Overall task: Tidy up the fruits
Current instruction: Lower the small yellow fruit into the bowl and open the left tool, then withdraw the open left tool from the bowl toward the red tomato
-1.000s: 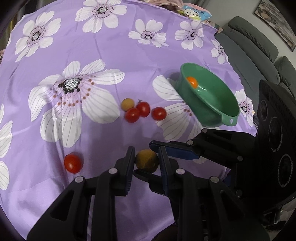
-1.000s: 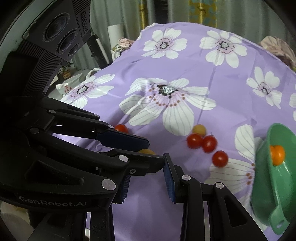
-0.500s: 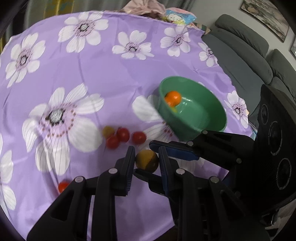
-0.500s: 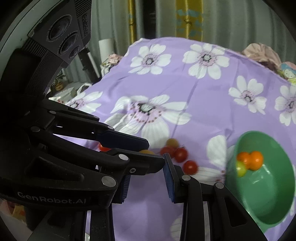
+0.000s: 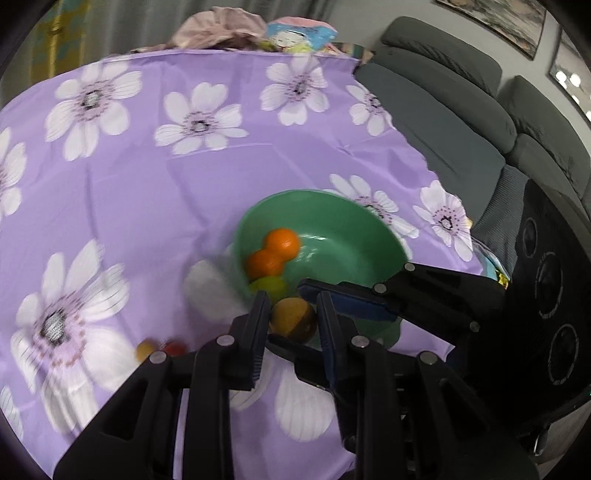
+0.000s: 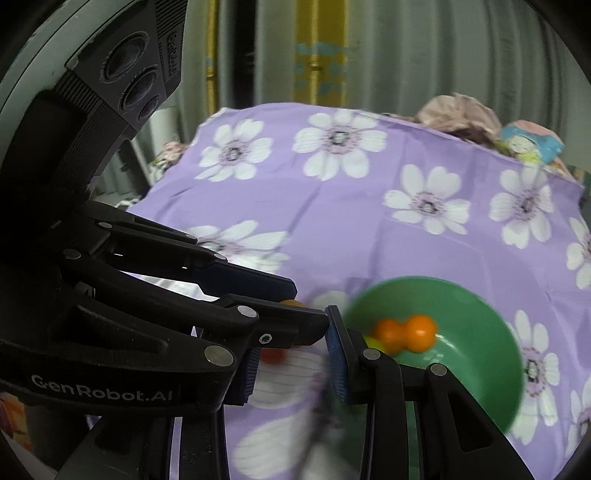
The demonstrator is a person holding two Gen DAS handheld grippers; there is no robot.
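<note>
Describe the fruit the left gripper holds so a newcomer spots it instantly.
Find the green bowl on the purple cloth. At its near rim, the left gripper clamps a round fruit. It is yellow-brown and dull, unlike the two bright oranges in the bowl.

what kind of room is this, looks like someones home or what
Most likely a home living room: a grey sofa beside the table, a purple flowered tablecloth, curtains behind, framed pictures on the wall.

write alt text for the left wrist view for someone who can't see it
The left gripper holds a yellow-brown fruit at the near rim of a green bowl containing two orange fruits and a yellow-green one. The bowl sits on a purple floral tablecloth, with the right gripper alongside.
</note>
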